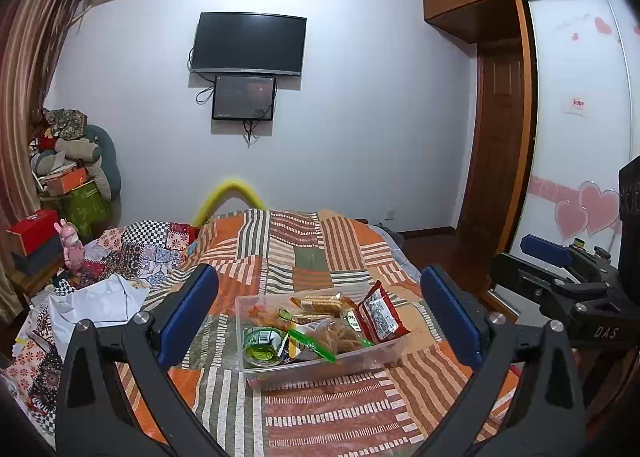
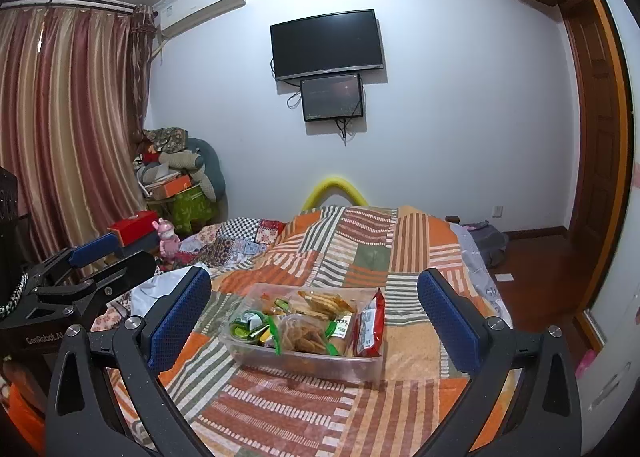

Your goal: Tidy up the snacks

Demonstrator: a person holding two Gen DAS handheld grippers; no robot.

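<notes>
A clear plastic bin sits on the striped bed cover, holding several snacks: a red packet standing at its right end, a green cup at its left, a bag of brown crisps and biscuit packs. My left gripper is open and empty, held above the bed in front of the bin. My right gripper is open and empty, likewise facing the bin. Each gripper shows at the edge of the other's view.
The bed has a patchwork quilt and white cloth at its left. A pink toy and boxes stand left. A wardrobe and wooden floor lie right.
</notes>
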